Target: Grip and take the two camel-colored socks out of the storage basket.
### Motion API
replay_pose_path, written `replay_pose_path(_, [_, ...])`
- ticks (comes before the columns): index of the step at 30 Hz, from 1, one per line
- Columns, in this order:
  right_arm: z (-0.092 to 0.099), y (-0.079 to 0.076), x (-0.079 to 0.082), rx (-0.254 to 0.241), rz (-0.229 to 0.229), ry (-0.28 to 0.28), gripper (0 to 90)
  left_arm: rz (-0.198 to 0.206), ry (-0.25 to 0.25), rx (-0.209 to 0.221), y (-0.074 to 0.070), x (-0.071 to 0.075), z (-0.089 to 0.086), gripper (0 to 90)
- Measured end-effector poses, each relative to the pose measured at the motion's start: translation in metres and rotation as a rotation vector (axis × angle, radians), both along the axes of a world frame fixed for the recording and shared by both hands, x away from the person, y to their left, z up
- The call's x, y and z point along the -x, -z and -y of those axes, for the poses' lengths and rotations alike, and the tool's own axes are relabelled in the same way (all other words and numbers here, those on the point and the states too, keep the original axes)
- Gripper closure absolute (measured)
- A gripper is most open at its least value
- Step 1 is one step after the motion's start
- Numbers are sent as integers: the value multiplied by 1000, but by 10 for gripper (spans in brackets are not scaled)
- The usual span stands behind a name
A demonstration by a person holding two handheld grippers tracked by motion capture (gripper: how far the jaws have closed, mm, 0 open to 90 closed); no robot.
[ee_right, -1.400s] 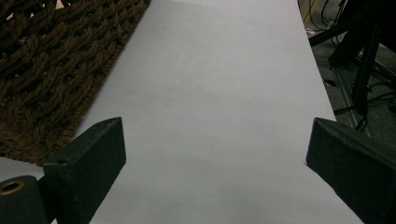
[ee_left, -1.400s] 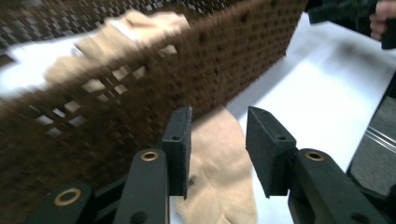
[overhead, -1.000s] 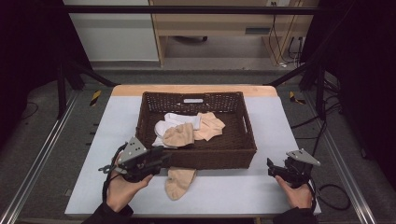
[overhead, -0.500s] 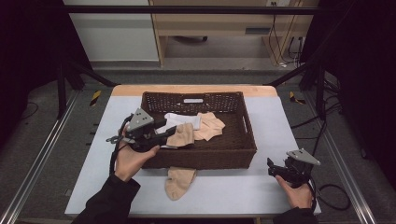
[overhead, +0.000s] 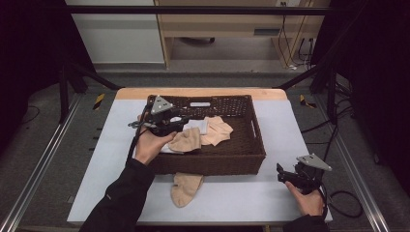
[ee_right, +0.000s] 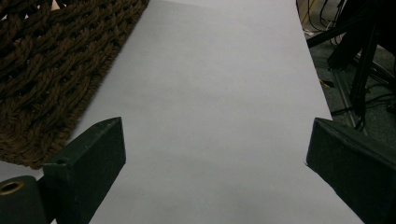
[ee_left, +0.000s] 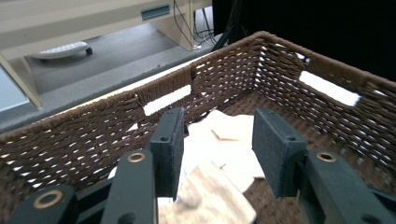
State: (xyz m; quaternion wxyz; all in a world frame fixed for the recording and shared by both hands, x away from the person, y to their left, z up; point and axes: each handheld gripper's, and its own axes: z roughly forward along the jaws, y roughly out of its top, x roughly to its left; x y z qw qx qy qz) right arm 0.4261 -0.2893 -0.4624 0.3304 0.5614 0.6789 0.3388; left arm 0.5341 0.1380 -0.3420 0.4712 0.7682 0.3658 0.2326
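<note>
A brown wicker basket (overhead: 217,162) stands mid-table and holds beige socks (overhead: 218,130) and a white sock (overhead: 196,124). My left gripper (overhead: 183,123) hovers over the basket's left part, above a beige sock (overhead: 187,140). Its jaws have just been opening and stand open with nothing between them. In the left gripper view, this gripper (ee_left: 215,126) points at the socks (ee_left: 224,140) on the basket floor. One more beige sock (overhead: 186,187) lies on the table in front of the basket. My right gripper (overhead: 280,172) rests open at the front right, over bare table (ee_right: 217,123).
The white table top (overhead: 290,125) has free room right of the basket and at the front left. The basket's front corner (ee_right: 42,70) lies just left of the right gripper. Metal rails run along both table sides, and a wooden cabinet stands behind.
The left hand has moved from the table's front left, beside the loose sock, away from the person and up over the basket's left part. The right hand has stayed still.
</note>
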Motion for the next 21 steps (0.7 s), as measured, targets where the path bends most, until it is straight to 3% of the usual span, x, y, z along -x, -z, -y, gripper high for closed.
replay_pose_path(4, [0,0,-1,1,-2,-1,50,-6,-3,3,10,-14,6,549])
replay_pose_path(9, [0,0,-1,-1,-4,-1,50,-15,-31,-69,27,-30,12,562])
replay_pose_path(12, [0,0,-1,-3,-2,-2,50,-16,-40,-82,36,-37,14,573])
replay_pose_path(17, [1,1,-1,3,-4,-6,50,-66,-59,-102,52,-44,14,569])
replay_pose_path(21, [1,1,-1,3,-4,-5,51,-134,-62,-124,65,-48,14,556])
